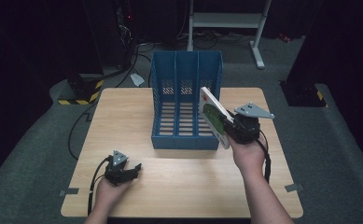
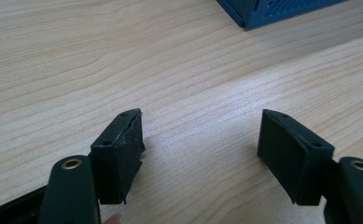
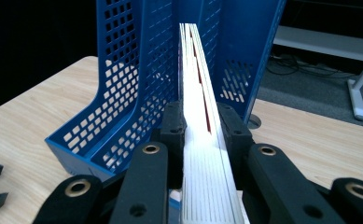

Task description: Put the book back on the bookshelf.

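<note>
The thin white book with a green and red cover (image 1: 212, 116) sits clamped in my right gripper (image 1: 235, 128), tilted, its long axis running toward the blue plastic 3-slot file rack (image 1: 186, 100). It lies just right of the rack's rightmost slot. My left gripper (image 1: 130, 170) rests open and empty on the light wooden table (image 1: 123, 112), well apart.

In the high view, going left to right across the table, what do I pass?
Left gripper, jaws open on the bare table → blue file rack → book, tilted at the rack's right side → right gripper, shut on the book.
</note>
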{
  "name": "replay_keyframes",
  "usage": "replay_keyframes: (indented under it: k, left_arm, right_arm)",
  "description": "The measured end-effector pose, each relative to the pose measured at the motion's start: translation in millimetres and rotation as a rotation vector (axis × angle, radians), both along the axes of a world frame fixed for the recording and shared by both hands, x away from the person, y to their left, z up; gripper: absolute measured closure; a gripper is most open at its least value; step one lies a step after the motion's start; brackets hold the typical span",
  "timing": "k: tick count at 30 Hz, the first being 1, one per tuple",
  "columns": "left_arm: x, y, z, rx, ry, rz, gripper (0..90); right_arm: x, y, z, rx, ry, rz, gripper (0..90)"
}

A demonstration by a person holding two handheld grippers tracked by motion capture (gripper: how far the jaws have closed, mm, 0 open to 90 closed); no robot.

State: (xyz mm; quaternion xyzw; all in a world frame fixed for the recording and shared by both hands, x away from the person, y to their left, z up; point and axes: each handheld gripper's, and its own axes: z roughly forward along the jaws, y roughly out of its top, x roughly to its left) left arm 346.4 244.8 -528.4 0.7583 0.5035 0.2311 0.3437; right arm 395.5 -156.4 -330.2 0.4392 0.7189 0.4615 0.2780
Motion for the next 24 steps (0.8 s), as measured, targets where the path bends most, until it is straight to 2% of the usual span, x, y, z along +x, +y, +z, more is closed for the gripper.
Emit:
replay_keyframes:
  k: [12, 24]
  left_arm:
    - [0.0, 0.0, 0.0, 0.002, 0.0, -0.001, 31.2]
    - [0.0, 0.0, 0.0, 0.002, -0.001, -0.001, 31.2]
  right_arm:
    - [27.9, 7.5, -0.4, -0.001, 0.015, -0.067, 75.6]
    - [60.5, 23.7, -6.9, 0.005, 0.055, -0.123, 75.6]
